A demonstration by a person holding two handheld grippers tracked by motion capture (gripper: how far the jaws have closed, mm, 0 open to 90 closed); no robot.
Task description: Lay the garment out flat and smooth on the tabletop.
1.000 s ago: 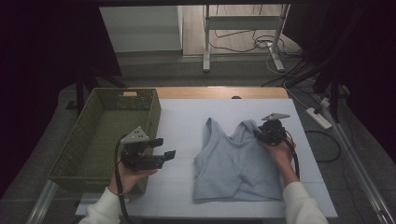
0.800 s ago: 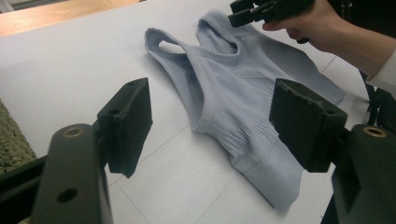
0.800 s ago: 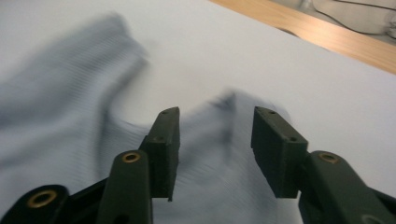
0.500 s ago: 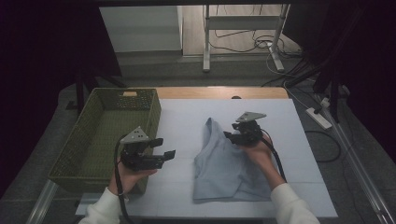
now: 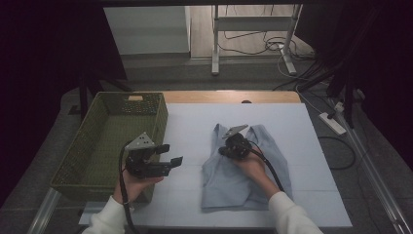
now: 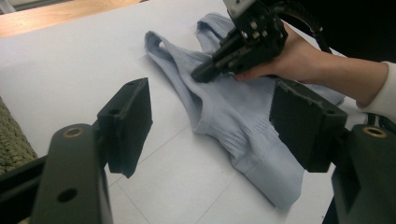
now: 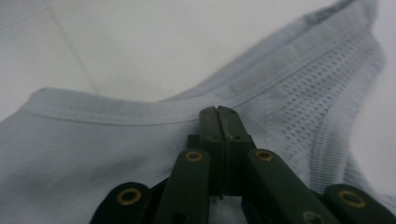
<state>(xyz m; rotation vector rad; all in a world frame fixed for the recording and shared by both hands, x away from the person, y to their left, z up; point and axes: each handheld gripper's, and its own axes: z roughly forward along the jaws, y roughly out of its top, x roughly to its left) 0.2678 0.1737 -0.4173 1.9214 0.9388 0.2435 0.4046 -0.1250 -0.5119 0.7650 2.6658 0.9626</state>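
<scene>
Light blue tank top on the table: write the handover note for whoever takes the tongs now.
Right tongs: shut, resting on the light blue tank top; whether cloth is pinched, I cannot tell.
Left tongs: open, empty, beside the green basket.
Tank top lies on the white table cover, its right half folded over the left.
Done: first fold.
Left, probably: finish folding, then perhaps into the basket.

Pale blue sleeveless fabric top (image 5: 246,170) lies on the white table sheet (image 5: 195,122), right of centre. Green woven rectangular basket (image 5: 97,141) sits at the sheet's left edge. Left gripper (image 5: 168,155) hovers between basket and top; right gripper (image 5: 221,150) rests on the top's upper-left part. 2 grippers well apart.
</scene>
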